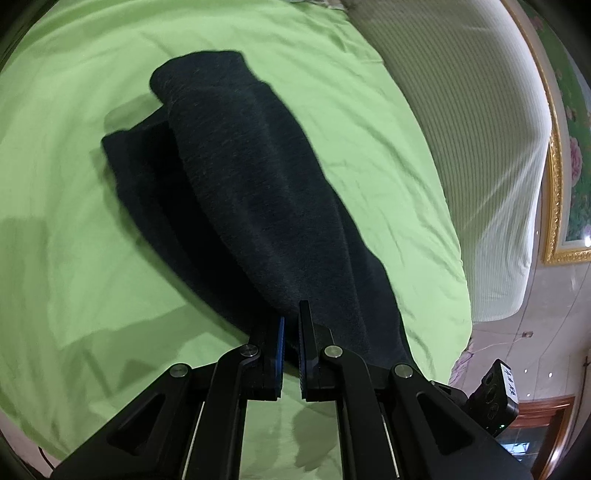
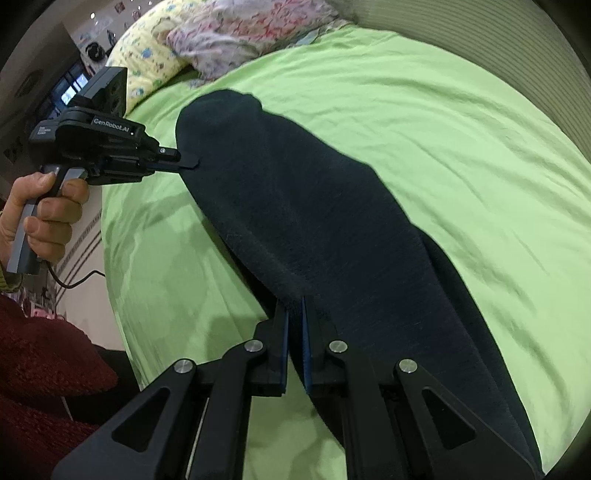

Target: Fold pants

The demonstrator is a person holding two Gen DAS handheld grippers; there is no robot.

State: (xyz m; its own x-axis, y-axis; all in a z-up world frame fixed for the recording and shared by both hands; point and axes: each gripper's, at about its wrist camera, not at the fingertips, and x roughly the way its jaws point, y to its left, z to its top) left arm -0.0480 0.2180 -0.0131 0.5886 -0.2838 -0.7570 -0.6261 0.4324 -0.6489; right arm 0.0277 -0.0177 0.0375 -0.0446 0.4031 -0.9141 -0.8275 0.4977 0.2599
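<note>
Dark navy pants [image 1: 258,192] lie on a light green bed sheet [image 1: 74,184], with an upper layer lifted over a lower layer. My left gripper [image 1: 291,317] is shut on the near edge of the lifted layer. In the right wrist view the same pants [image 2: 332,229] stretch across the sheet [image 2: 443,129]. My right gripper [image 2: 294,306] is shut on the pants' edge. The left gripper [image 2: 190,164] shows at the far end there, pinching the other corner of the same layer, held by a hand [image 2: 44,214].
A striped pale blanket [image 1: 472,147] lies along the bed's right side. Floral pillows [image 2: 221,33] sit at the head. A gold-framed picture [image 1: 561,184] hangs on the wall. A dark red sleeve [image 2: 40,376] and a cable [image 2: 74,282] are at the left.
</note>
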